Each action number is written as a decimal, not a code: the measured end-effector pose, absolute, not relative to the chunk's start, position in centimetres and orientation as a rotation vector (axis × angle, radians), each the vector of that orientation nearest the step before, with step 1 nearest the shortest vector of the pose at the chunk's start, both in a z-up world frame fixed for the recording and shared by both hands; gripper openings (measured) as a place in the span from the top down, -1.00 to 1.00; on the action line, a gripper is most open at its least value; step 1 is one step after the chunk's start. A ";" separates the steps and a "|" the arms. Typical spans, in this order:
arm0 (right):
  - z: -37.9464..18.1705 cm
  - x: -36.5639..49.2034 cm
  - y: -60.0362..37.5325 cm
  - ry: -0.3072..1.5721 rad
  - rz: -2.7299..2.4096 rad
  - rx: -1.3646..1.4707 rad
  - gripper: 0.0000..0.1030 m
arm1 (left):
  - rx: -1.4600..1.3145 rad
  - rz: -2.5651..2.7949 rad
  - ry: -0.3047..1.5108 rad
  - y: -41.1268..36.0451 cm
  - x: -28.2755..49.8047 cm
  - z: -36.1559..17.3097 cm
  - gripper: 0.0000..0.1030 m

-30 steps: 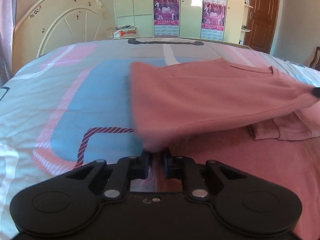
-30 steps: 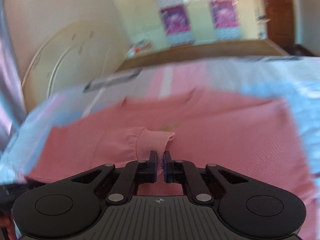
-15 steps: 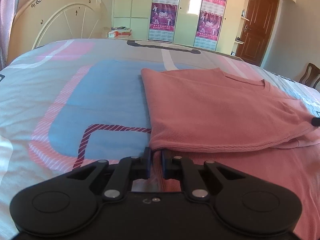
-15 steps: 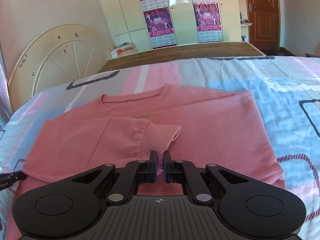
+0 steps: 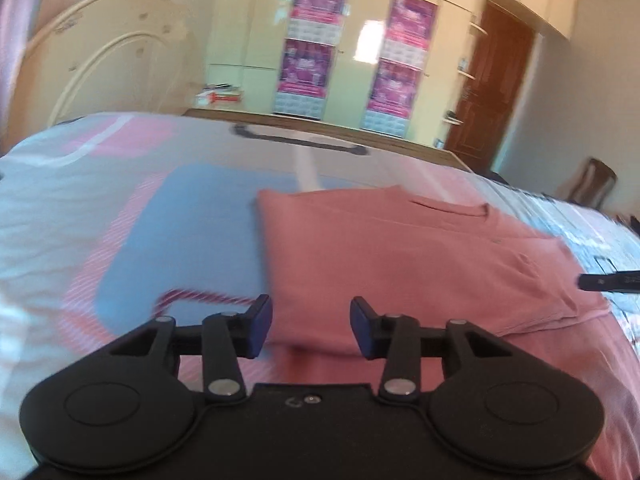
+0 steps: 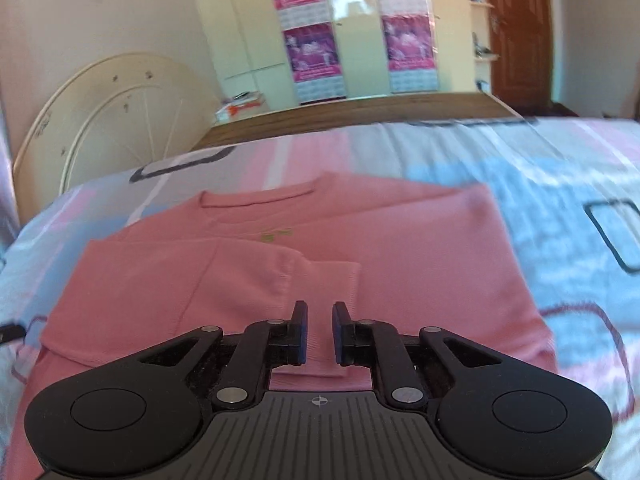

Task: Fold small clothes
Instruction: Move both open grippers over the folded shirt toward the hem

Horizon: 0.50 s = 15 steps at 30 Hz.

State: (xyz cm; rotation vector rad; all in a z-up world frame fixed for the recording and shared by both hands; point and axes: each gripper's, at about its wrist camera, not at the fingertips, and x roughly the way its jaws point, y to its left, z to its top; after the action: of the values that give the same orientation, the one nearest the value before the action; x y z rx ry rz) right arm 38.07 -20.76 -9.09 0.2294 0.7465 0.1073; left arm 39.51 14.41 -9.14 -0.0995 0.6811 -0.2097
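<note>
We have the pink sweater (image 6: 400,280) lying flat on the bed (image 5: 120,220), left side folded over. Left gripper (image 5: 311,326) spread wide, right gripper (image 6: 320,330) parted, both empty. Next we take the right edge low and lay it across evenly.

A patterned bedspread (image 6: 560,184) covers the bed. Past its far edge: cream wardrobe (image 6: 356,28) with purple posters (image 6: 310,52), brown door (image 6: 520,28), arched headboard (image 6: 100,120) at left.

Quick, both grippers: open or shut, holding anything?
Left gripper: open, holding nothing.
Right gripper: open, holding nothing; pink sweater lies released.
</note>
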 end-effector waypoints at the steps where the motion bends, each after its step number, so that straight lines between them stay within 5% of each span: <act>1: -9.5 38.5 -20.1 0.762 0.122 0.219 0.76 | -0.078 -0.221 0.708 13.4 40.3 -9.7 0.20; 4: -11.9 39.6 -18.8 0.882 0.106 0.122 0.76 | -0.008 -0.243 0.821 12.0 42.0 -12.4 0.16; 9: -9.9 39.8 -19.1 0.803 0.138 0.105 0.76 | -0.020 -0.273 0.767 12.4 43.5 -10.5 0.15; 15: -12.0 46.9 -17.0 0.849 0.150 0.086 0.76 | -0.048 -0.268 0.830 12.5 53.3 -12.0 0.19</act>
State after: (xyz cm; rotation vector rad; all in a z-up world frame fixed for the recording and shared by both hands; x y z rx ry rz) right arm 46.93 -16.98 -12.02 0.0864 0.8494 0.1504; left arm 53.29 12.55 -12.04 -0.0483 0.8297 -0.2682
